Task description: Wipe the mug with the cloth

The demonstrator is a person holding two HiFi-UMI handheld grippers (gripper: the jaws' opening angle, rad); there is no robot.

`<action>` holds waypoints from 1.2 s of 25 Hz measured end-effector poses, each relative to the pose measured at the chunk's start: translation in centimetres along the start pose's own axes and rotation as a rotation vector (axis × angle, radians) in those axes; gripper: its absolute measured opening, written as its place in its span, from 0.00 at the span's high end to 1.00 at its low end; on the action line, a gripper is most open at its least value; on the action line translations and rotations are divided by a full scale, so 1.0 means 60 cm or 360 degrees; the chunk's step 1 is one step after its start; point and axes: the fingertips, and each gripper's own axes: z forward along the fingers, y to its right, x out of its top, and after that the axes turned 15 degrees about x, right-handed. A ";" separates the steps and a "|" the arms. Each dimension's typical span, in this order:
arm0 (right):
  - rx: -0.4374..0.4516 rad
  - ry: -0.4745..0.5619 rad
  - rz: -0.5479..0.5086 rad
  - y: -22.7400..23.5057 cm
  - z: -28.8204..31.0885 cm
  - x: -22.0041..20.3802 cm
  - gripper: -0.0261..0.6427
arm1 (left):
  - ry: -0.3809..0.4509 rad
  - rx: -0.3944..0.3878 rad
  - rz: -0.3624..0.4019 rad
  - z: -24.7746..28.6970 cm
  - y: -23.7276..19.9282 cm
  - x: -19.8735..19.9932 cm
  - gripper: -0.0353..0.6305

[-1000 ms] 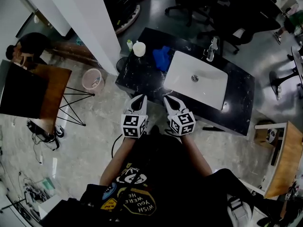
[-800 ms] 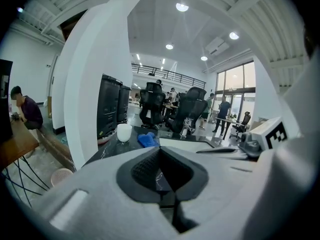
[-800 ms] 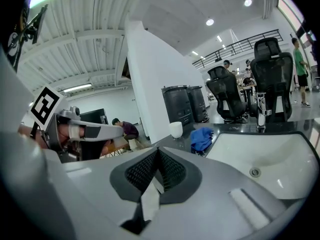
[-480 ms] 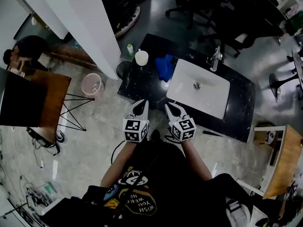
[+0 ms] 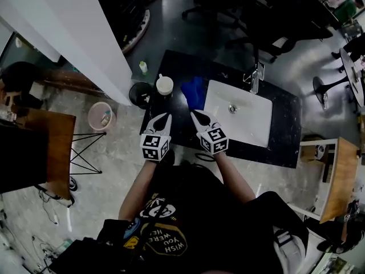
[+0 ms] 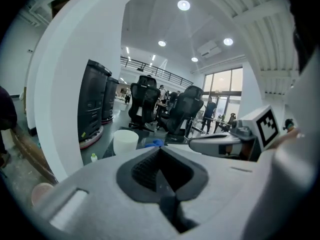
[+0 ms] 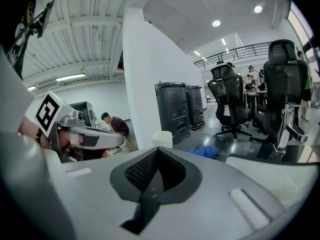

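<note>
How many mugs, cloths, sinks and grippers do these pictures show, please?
Mug: 1
Cloth: 1
Sink: 1
Grippers: 2, the left gripper and the right gripper
Total: 5

1. Black stone-look countertop: glossy, with pale veining.
2. White rectangular sink basin: smooth, glossy, ceramic-like.
3. Silver tap: shiny metal.
4. White round mug: smooth; material unclear.
5. Blue crumpled cloth: soft matt fabric.
6. Left gripper and right gripper: matt pale plastic shells, black ribbed rubbery pads.
7. Brown side table: wood, matt.
8. Grey floor: polished, reflective.
</note>
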 end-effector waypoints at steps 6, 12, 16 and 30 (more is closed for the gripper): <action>-0.0140 -0.0073 -0.0048 0.076 0.073 0.006 0.96 | -0.0087 -0.0042 -0.0013 0.078 -0.067 0.004 0.94; -0.0287 -0.0152 -0.0008 0.140 0.107 -0.003 0.89 | -0.0108 -0.0111 0.0022 0.122 -0.110 0.021 0.94; -0.0427 -0.0277 0.0021 0.187 0.117 -0.026 0.86 | -0.0118 -0.0143 0.0029 0.144 -0.133 0.029 0.94; -0.0556 -0.0508 0.0233 0.264 0.166 -0.097 0.55 | -0.0162 -0.0182 0.0013 0.204 -0.171 0.032 0.94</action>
